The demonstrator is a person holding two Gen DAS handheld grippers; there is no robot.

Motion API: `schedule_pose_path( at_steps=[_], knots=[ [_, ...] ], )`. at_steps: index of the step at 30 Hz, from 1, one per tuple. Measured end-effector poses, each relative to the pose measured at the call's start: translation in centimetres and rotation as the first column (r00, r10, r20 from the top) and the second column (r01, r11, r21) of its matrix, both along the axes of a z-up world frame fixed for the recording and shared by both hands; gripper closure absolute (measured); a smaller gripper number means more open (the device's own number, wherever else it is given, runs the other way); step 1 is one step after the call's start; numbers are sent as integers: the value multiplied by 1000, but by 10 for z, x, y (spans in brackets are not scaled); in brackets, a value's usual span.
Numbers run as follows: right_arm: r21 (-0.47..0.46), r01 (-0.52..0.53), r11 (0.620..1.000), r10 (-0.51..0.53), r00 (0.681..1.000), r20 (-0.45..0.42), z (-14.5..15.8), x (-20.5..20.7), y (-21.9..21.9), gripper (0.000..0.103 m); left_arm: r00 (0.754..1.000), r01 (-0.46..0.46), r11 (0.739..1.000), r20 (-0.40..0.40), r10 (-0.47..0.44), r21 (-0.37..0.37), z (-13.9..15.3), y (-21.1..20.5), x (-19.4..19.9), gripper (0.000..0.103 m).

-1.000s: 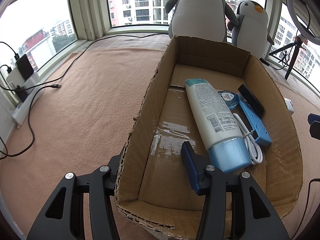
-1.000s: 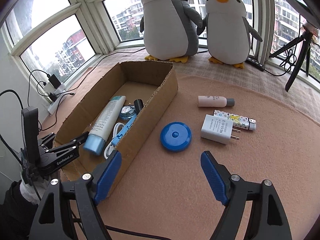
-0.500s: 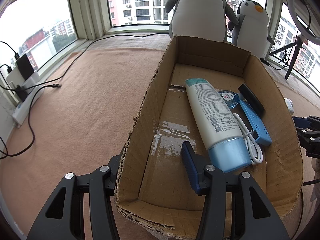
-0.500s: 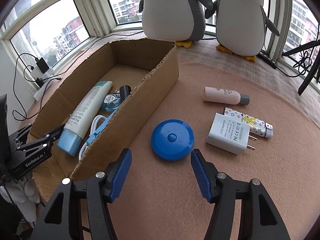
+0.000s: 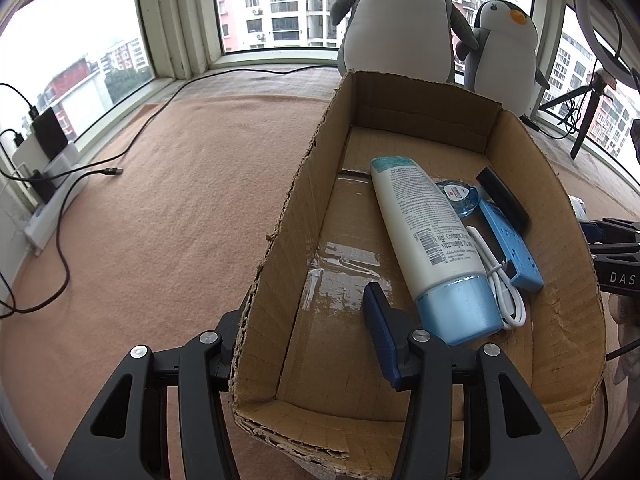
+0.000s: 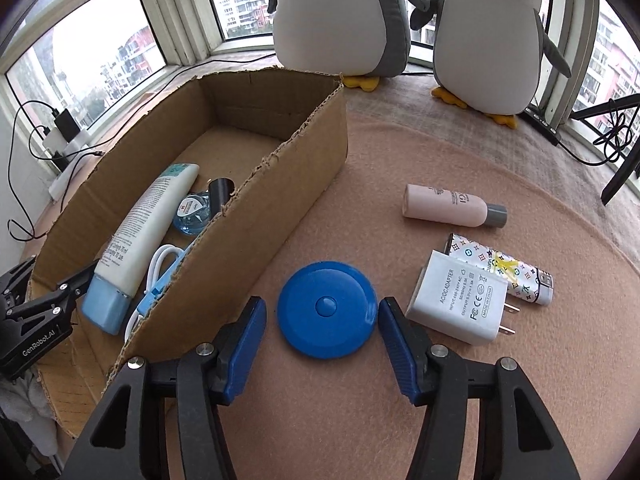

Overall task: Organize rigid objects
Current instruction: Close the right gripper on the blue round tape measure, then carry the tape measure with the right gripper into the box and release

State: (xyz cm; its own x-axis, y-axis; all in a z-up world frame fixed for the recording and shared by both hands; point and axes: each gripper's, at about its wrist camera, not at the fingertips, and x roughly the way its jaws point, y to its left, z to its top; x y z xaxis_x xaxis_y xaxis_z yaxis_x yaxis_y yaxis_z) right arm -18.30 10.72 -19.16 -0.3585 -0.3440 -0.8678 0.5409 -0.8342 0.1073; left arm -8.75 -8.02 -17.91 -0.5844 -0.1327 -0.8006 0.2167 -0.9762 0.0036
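A blue round disc (image 6: pixel 327 309) lies on the tan cloth beside the cardboard box (image 6: pixel 312 148). My right gripper (image 6: pixel 322 314) is open, one finger on each side of the disc, very close to its rim. To the right lie a white charger (image 6: pixel 460 300), a patterned cylinder (image 6: pixel 500 268) and a pink bottle (image 6: pixel 448 210). My left gripper (image 5: pixel 308 312) is open and straddles the cardboard box's (image 5: pixel 288 216) left wall; its outer finger is hidden behind the wall. Inside the box lie a white tube (image 5: pixel 424 236), a blue power strip (image 5: pixel 512 248), a white cable (image 5: pixel 500 280) and a black item (image 5: pixel 504 196).
Two plush penguins (image 6: pixel 344 12) (image 6: pixel 492 36) stand at the back by the windows. A tripod (image 6: pixel 616 140) stands at the right. Black cables (image 5: pixel 80 184) and a white power strip (image 5: pixel 52 208) lie along the left sill. Bare cloth stretches left of the box.
My right gripper has moved forward and down to the blue disc, so its fingers now flank it. The left gripper and the box have not moved.
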Motion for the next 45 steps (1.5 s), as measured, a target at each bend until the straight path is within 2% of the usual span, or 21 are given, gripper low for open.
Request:
schedule_pose_path(
  at_steps=[3,12,20,27,33,45],
  knots=[
    [29,-3,1000,3,1000,-11,0,0,-3,56,1000,0,1000,0,0,-1,0,0,0,54],
    [8,4,1000,-4,1000,-2,1,14,9,57,1000,0,1000,0,0,0,0,0,0,54],
    [-53,98,994,-97,995,11,11,44,54,57,1000,2,1000,-1,-2,-2,0,0,0,54],
    [-105,164,981,-166,986,-16,35,49,79,57,1000,2,1000,0,-2,-3,0,0,0,54],
    [-140,144,980,-153,987,-56,61,44,71,57,1000,2,1000,0,-2,-5,1,1,0,54],
    [-170,47,984,-73,986,-148,103,32,23,57,1000,2,1000,-1,-2,-7,1,-1,1,54]
  ],
)
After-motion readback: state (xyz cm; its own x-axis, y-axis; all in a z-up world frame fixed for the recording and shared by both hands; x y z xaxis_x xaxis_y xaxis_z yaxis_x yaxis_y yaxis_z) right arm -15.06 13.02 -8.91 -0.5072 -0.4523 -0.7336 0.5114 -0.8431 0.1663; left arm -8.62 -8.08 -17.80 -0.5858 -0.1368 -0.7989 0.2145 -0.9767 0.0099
